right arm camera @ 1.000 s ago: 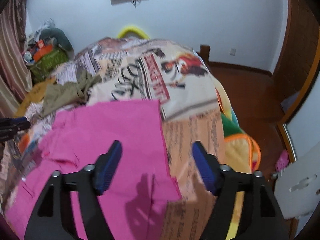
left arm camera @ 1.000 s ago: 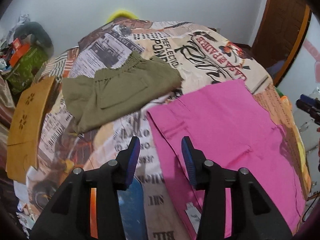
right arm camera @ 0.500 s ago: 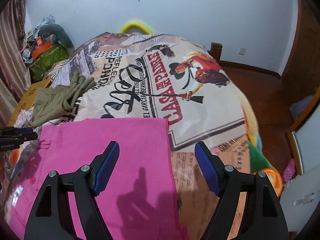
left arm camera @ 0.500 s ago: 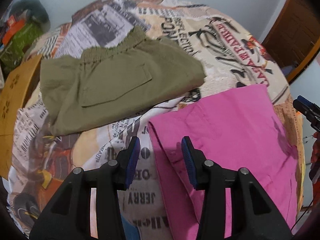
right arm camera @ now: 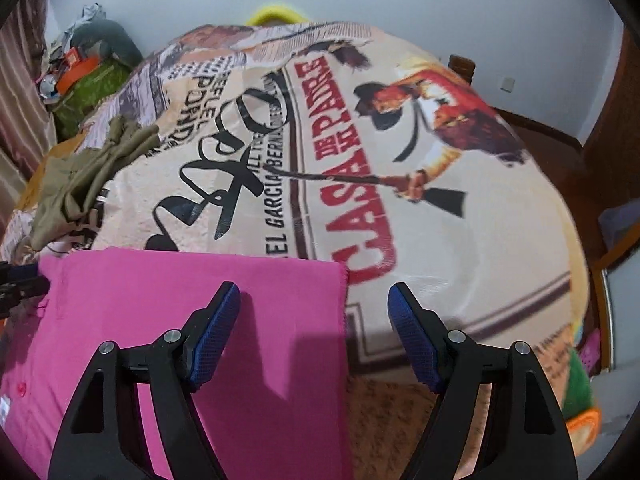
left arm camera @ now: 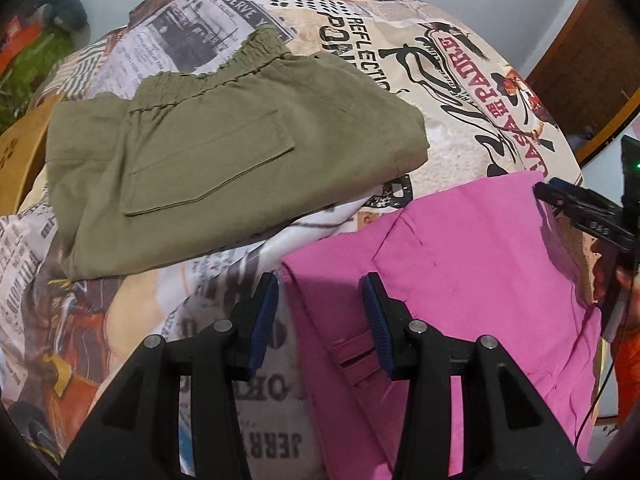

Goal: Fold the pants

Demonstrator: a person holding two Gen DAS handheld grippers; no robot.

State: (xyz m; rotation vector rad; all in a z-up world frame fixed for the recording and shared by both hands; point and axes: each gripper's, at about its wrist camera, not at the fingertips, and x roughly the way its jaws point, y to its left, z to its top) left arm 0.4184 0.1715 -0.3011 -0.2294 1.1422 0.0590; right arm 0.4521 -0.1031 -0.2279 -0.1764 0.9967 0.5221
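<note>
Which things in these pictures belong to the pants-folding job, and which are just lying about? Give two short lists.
Part of the job:
pink pants, spread flat on the bed
left gripper, open at the pants' left corner
right gripper, open at their right corner

Lying about:
olive pants, already folded
printed blanket
clutter pile by the wall

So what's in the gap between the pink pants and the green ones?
Just the printed blanket. In the left wrist view a bare strip of it separates the pink pants from the green pants; nothing else lies there.
</note>
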